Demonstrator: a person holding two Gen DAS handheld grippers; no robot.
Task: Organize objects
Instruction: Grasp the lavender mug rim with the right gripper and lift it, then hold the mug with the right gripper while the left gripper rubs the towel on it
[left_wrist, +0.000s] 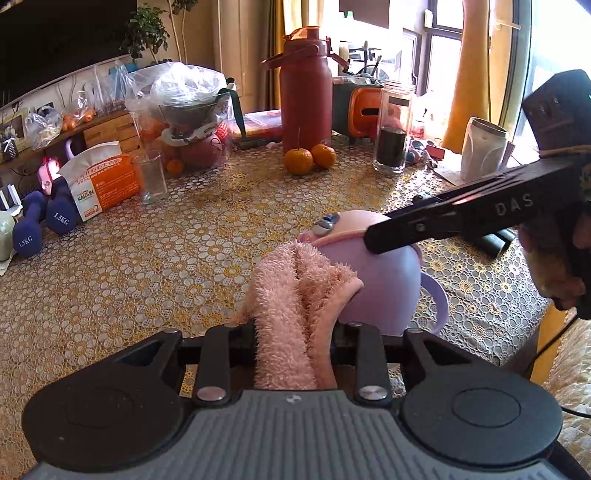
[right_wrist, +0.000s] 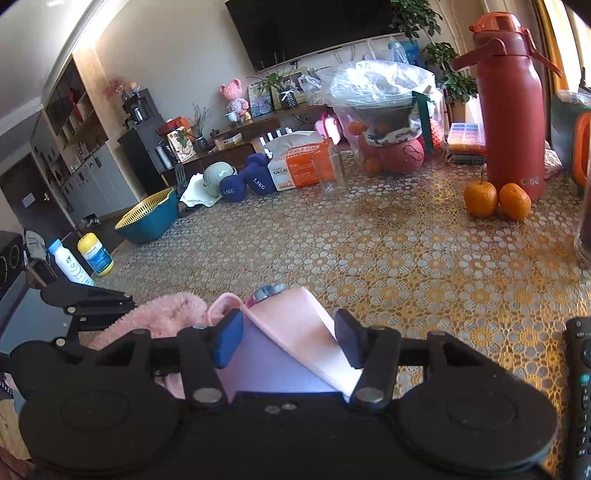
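Note:
A lilac cup (left_wrist: 384, 284) with a pink lid and a side handle stands on the patterned tablecloth (left_wrist: 147, 266). A fluffy pink towel (left_wrist: 295, 306) drapes against the cup. My left gripper (left_wrist: 295, 332) is shut on the pink towel, which fills the gap between its fingers. My right gripper (right_wrist: 288, 334) straddles the cup (right_wrist: 266, 365) from above, its pads against the cup's sides and pink lid (right_wrist: 306, 332). It also shows in the left wrist view (left_wrist: 373, 240), coming in from the right onto the cup's top. The towel (right_wrist: 162, 317) lies at the cup's left.
Two oranges (left_wrist: 310, 158) sit before a red thermos (left_wrist: 304, 92). A glass jar (left_wrist: 393, 125), an empty glass (left_wrist: 151, 179), a tissue pack (left_wrist: 99, 181), blue dumbbells (left_wrist: 40, 225) and a bagged fruit bowl (left_wrist: 188, 107) stand further back. A remote (right_wrist: 581, 391) lies at right.

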